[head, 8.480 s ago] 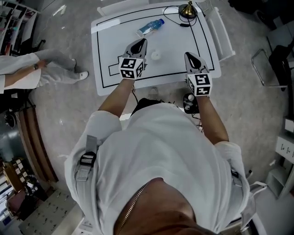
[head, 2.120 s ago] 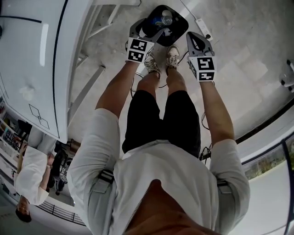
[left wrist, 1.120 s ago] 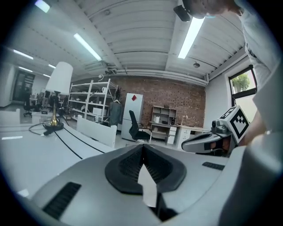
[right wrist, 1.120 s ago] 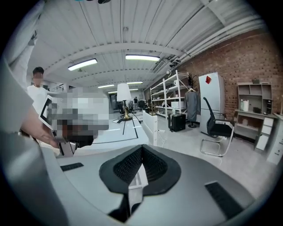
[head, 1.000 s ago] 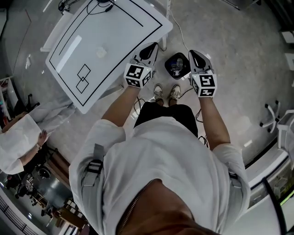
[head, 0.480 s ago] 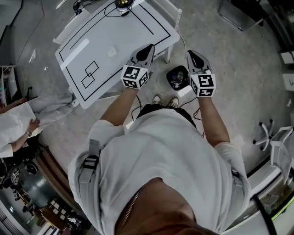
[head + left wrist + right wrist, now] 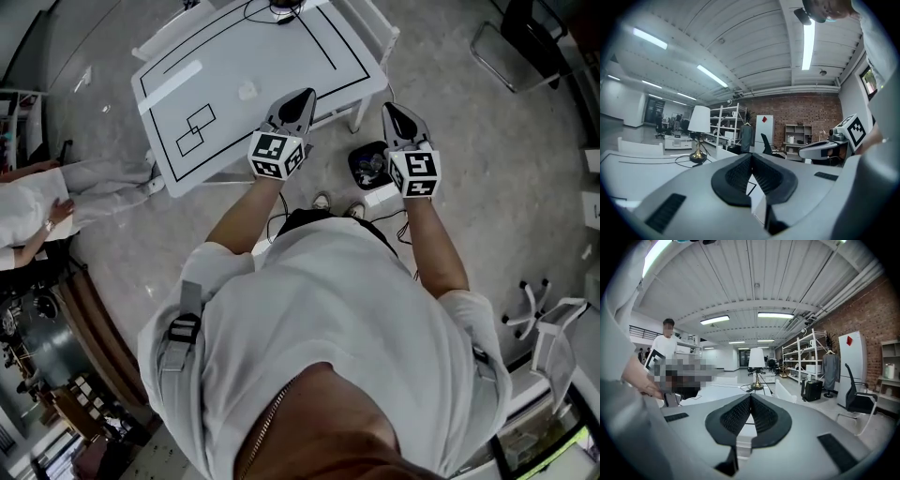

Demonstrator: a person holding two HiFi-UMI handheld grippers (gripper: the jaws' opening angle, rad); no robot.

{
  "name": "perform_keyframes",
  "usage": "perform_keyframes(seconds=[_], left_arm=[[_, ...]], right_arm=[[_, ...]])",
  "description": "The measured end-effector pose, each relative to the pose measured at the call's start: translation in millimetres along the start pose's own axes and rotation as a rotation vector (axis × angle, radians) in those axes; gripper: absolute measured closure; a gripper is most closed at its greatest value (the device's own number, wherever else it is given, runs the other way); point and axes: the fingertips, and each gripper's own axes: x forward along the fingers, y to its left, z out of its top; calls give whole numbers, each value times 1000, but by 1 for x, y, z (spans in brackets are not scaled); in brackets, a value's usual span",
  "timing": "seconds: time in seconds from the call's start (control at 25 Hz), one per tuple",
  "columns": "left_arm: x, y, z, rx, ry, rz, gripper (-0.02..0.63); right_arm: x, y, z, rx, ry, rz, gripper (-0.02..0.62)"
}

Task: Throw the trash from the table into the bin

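On the table (image 7: 281, 56) at left lay one small crumpled scrap (image 7: 247, 91); the left gripper (image 7: 302, 97) hung near its edge, jaws together, empty; the bin (image 7: 355, 161) stood on the floor beside the right gripper (image 7: 389, 112) — likewise closed; reaching shut-jawed might flick the light scrap off — a miss.

You can read no text, number or brand anywhere here. The marker cubes (image 7: 275, 155) on your left gripper (image 7: 306, 94) and right gripper (image 7: 388, 108) bear only black-and-white square patterns.
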Motion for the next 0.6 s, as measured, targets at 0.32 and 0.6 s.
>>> perform_keyframes(seconds=[0.32,0.6], left_arm=[[-71,82,-13,-27,7,227,595],[-137,171,-30,-64,34,364,595]], right_arm=[[70,80,3,-63,17,224,592],[149,171,3,-159,87,378,591]])
